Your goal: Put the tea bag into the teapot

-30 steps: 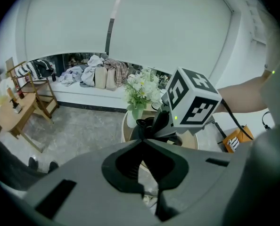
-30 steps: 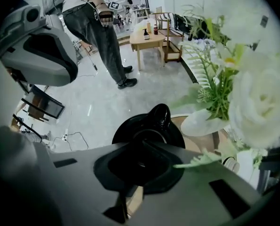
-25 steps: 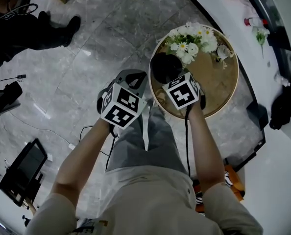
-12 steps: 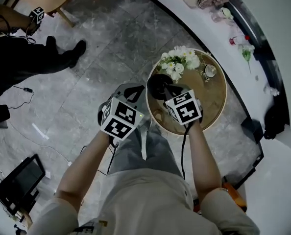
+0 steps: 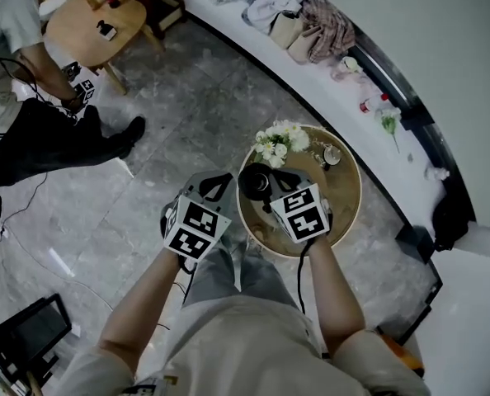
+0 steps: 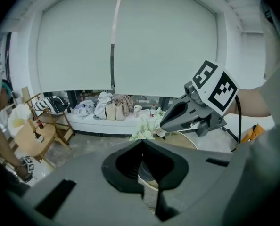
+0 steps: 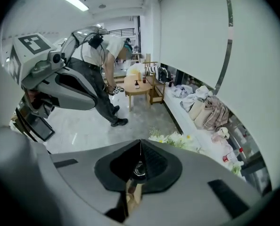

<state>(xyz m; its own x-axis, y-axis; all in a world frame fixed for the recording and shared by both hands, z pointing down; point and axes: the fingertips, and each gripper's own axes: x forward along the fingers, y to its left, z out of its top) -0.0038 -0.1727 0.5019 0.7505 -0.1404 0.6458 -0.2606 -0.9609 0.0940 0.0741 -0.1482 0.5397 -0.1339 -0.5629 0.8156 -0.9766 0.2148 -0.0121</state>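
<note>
Right gripper [image 7: 140, 144] just closed, empty, over teapot [image 5: 254, 181]

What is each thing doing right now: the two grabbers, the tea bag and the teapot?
Left gripper: jaws together, nothing in them.
Right gripper: jaws shut on the tea bag.
Tea bag: dangling under the jaws, not in the teapot yet.
Teapot: upright on the round table.
Flowers: standing on the table.

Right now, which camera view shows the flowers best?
The head view: the whole bunch of flowers shows on the round table. The left gripper view shows them small; the right gripper view only their tops.
</note>
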